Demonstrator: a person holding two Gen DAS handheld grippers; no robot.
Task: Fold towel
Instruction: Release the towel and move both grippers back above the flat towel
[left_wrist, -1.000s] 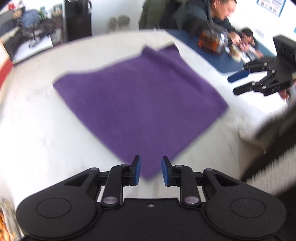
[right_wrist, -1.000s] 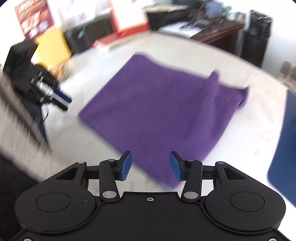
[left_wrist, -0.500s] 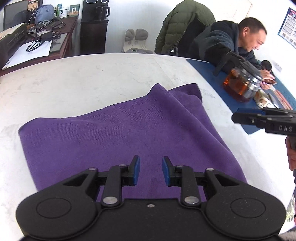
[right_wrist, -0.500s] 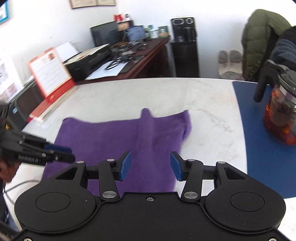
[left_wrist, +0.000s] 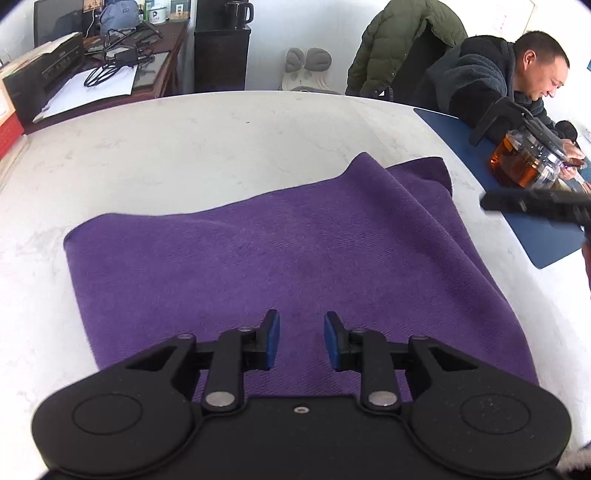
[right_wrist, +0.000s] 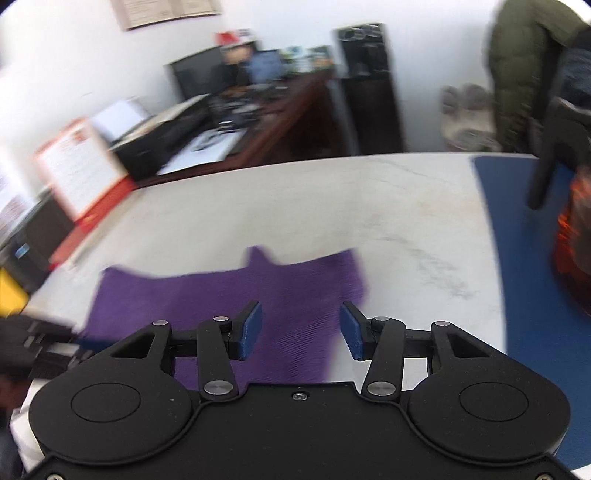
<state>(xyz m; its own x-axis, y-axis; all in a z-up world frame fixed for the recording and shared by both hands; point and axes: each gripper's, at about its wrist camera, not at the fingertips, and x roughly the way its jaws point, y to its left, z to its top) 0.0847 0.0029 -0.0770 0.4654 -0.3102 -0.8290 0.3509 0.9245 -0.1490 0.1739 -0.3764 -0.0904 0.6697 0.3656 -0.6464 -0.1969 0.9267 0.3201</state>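
Note:
A purple towel (left_wrist: 280, 258) lies spread on the white marble table (left_wrist: 184, 147), with a raised crease near its far right corner. My left gripper (left_wrist: 300, 339) hovers over the towel's near edge, open, a narrow empty gap between its blue pads. In the right wrist view, which is blurred, the towel (right_wrist: 229, 295) sits below and to the left. My right gripper (right_wrist: 300, 328) is open and empty above the towel's right edge. The right gripper's black fingers (left_wrist: 535, 205) show at the right of the left wrist view.
A blue mat (left_wrist: 517, 206) covers the table's right side and bears a glass teapot (left_wrist: 524, 162) of amber tea. A seated person (left_wrist: 509, 74) leans over it. A cluttered wooden desk (left_wrist: 122, 62) stands beyond the table at the far left.
Both grippers have swung round and sunk toward the towel's near edge, so the towel now lies square ahead of them. Neither gripper's gap has changed.

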